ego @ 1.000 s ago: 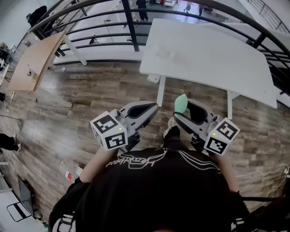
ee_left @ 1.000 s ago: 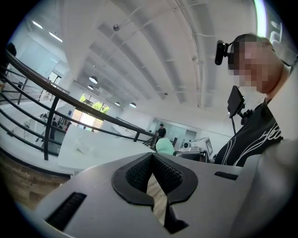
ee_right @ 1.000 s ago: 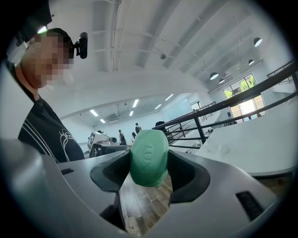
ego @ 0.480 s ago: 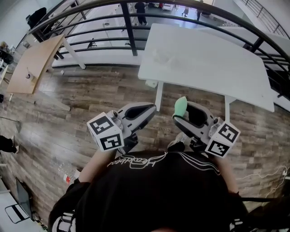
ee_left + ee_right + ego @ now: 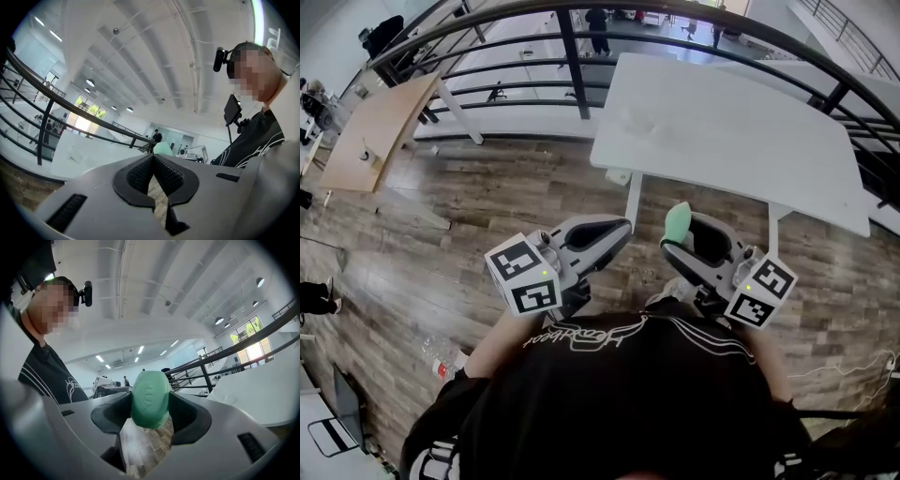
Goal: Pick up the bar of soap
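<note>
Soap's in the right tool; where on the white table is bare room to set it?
Most of the white table is bare: middle and right side, up to the railing. Only a faint pale item sits near its far left corner. Soap is clamped in the right tool.

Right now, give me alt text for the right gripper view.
A green bar of soap is clamped upright between the grey jaws of the right gripper. Behind it are a white table, a black railing and the person's black shirt.
</note>
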The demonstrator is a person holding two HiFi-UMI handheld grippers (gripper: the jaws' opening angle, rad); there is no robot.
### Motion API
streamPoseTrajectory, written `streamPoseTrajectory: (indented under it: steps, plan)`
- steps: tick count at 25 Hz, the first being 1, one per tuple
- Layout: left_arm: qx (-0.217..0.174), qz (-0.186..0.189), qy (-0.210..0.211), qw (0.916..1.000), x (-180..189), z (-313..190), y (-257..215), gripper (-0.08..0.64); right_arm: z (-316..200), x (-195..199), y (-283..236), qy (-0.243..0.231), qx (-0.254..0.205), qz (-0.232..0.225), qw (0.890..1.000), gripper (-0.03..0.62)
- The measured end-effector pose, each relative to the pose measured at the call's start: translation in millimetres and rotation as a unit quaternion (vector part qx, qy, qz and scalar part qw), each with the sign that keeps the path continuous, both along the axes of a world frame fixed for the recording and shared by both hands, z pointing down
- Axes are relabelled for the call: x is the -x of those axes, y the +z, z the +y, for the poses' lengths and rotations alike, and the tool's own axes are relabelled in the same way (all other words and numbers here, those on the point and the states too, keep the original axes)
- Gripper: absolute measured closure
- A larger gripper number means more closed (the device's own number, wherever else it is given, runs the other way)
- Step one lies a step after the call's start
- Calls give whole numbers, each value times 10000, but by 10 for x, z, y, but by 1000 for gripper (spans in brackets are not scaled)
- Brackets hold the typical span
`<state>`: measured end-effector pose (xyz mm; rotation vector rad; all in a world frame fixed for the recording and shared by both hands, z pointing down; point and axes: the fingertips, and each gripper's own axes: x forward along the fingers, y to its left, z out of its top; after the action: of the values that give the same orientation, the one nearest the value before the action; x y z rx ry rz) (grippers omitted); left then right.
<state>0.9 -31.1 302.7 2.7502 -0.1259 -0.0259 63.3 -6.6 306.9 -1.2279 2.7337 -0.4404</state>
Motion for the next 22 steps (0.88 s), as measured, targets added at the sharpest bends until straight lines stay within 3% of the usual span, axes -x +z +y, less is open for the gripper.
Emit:
streamPoseTrajectory:
  steps: [6, 22]
  plan:
    - [13, -20, -85, 10000, 38, 44, 20, 552, 67, 77, 5, -141, -13, -19, 9999, 373]
    - [-48, -10, 65, 10000, -64, 183, -9, 552, 113, -52, 15, 23, 66, -110, 9999, 373]
